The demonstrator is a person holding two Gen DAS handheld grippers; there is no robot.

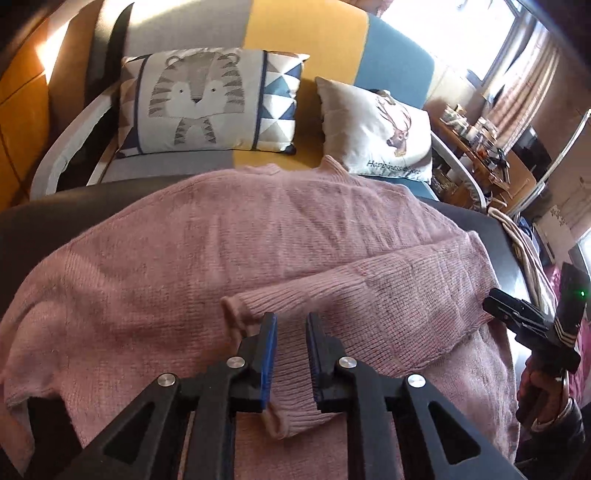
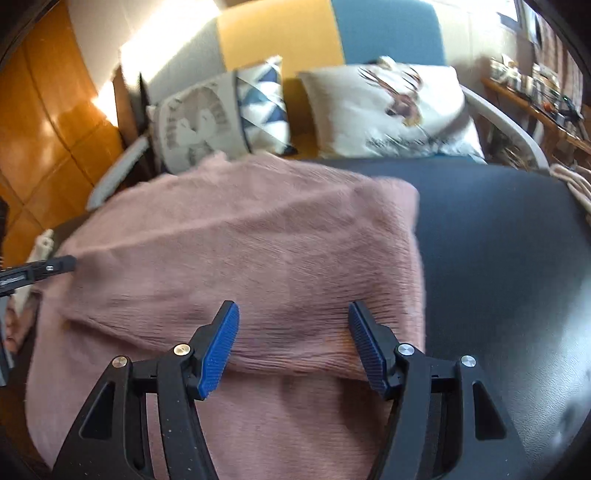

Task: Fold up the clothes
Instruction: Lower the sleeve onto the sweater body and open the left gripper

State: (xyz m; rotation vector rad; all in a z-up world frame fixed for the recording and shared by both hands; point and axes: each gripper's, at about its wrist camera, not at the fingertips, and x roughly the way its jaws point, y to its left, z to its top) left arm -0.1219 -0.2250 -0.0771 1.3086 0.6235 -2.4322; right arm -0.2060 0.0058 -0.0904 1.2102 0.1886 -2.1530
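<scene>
A pink knit sweater [image 1: 221,236] lies spread over a black padded surface [image 2: 498,277]. Its right sleeve [image 1: 388,284] is folded across the body, cuff towards me. My left gripper [image 1: 290,317] hovers over that ribbed cuff [image 1: 291,387], its jaws a narrow gap apart, with the cuff lying slack between the blue pads. My right gripper [image 2: 293,306] stands wide open over the sweater [image 2: 240,240] near its right edge, pads clear of the cloth. In the left wrist view the right gripper [image 1: 496,306] shows at the sweater's right side, held by a hand [image 1: 535,387].
Behind the surface stands a grey, yellow and blue sofa [image 1: 295,29] with a tiger pillow [image 1: 199,103] and a deer pillow [image 1: 376,129]. A cluttered wooden side table [image 1: 480,147] is at the far right. A cream cloth [image 1: 517,236] lies at the surface's right edge.
</scene>
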